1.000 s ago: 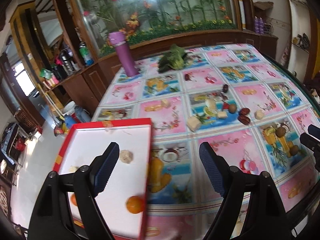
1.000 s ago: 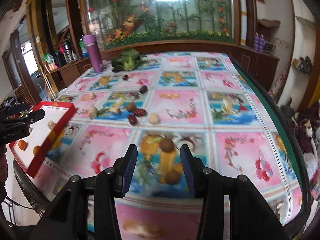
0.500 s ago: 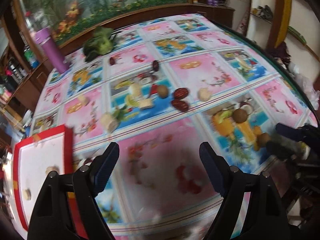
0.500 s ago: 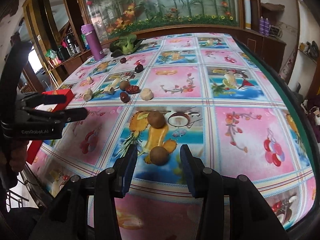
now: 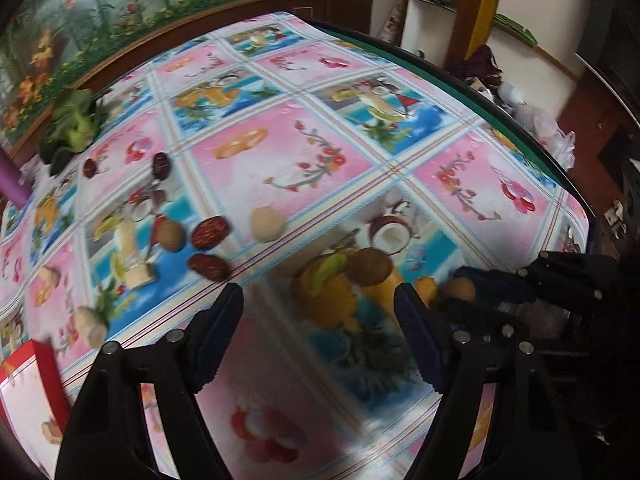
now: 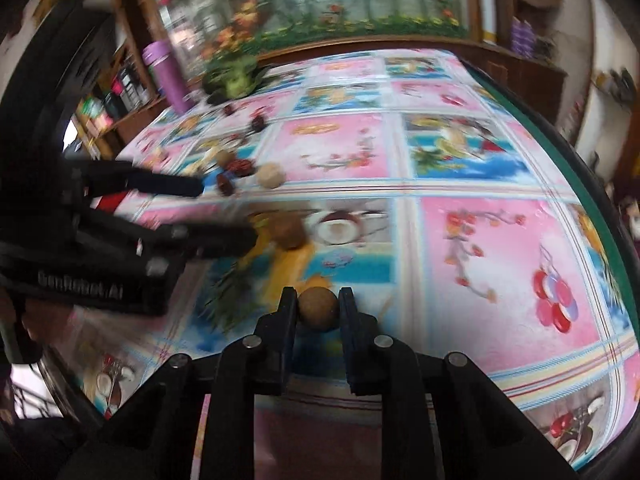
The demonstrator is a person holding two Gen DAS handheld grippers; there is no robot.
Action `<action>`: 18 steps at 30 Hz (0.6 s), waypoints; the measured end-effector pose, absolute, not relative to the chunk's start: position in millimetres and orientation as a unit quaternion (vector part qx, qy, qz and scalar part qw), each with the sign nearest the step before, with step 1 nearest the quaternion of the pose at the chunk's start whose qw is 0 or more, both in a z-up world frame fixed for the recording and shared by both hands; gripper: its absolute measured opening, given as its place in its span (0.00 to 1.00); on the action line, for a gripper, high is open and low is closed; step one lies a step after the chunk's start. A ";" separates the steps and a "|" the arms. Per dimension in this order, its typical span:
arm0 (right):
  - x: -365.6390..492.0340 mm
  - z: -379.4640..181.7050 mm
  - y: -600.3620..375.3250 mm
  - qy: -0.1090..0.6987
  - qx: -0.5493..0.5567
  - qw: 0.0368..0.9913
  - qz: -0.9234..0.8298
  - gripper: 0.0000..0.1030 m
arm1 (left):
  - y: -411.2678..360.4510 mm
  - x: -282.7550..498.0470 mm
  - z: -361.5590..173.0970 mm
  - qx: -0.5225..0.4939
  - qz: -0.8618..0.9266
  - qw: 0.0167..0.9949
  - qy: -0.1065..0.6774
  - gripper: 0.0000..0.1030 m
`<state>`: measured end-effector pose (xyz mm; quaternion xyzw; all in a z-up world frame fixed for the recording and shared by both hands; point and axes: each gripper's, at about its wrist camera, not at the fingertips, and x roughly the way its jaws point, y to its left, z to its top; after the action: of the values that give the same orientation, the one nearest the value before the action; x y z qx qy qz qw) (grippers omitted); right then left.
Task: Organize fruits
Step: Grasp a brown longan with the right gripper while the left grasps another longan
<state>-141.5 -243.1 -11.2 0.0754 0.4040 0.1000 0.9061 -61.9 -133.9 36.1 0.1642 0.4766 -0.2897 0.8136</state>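
In the right wrist view my right gripper [image 6: 318, 312] is shut on a small round brown fruit [image 6: 318, 306], low over the fruit-print tablecloth [image 6: 460, 240]. The left wrist view shows that same fruit [image 5: 460, 290] between the right gripper's fingers at the right. My left gripper [image 5: 318, 332] is open and empty, hovering just short of a second brown fruit [image 5: 370, 266]. From the right wrist, the left gripper [image 6: 226, 214] reaches in from the left beside that fruit [image 6: 286, 230]. The corner of a red-rimmed white tray [image 5: 48, 380] shows at lower left.
Two red dates [image 5: 210, 250], a pale round fruit [image 5: 266, 222], another brown fruit [image 5: 170, 234] and pale chunks [image 5: 132, 256] lie mid-table. A green vegetable [image 5: 74, 128] and purple bottle [image 6: 168, 76] stand at the back. The table's right edge [image 5: 520, 128] curves nearby.
My left gripper swung right, away from the red tray toward the brown fruits. My right gripper moved forward and down and closed on the nearer brown fruit.
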 end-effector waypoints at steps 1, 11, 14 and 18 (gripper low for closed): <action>-140.5 -12.1 -251.1 0.405 0.091 0.904 0.097 0.19 | -138.9 -60.3 34.5 0.162 -0.298 0.810 0.479 0.73; -140.0 -13.5 -263.2 0.406 0.131 0.899 0.101 0.19 | -157.9 -48.8 17.6 0.143 -0.329 0.792 0.493 0.30; -138.0 -13.2 -262.4 0.406 0.129 0.899 0.101 0.19 | -158.5 -51.0 17.6 0.140 -0.339 0.790 0.492 0.27; -137.2 -12.7 -261.0 0.406 0.124 0.900 0.098 0.19 | -154.3 -56.5 18.4 0.135 -0.337 0.792 0.490 0.27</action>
<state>-137.2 -261.0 -12.7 0.1235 0.4059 0.0979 0.9002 -56.5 -154.3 18.4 0.1349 0.4903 -0.3375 0.7921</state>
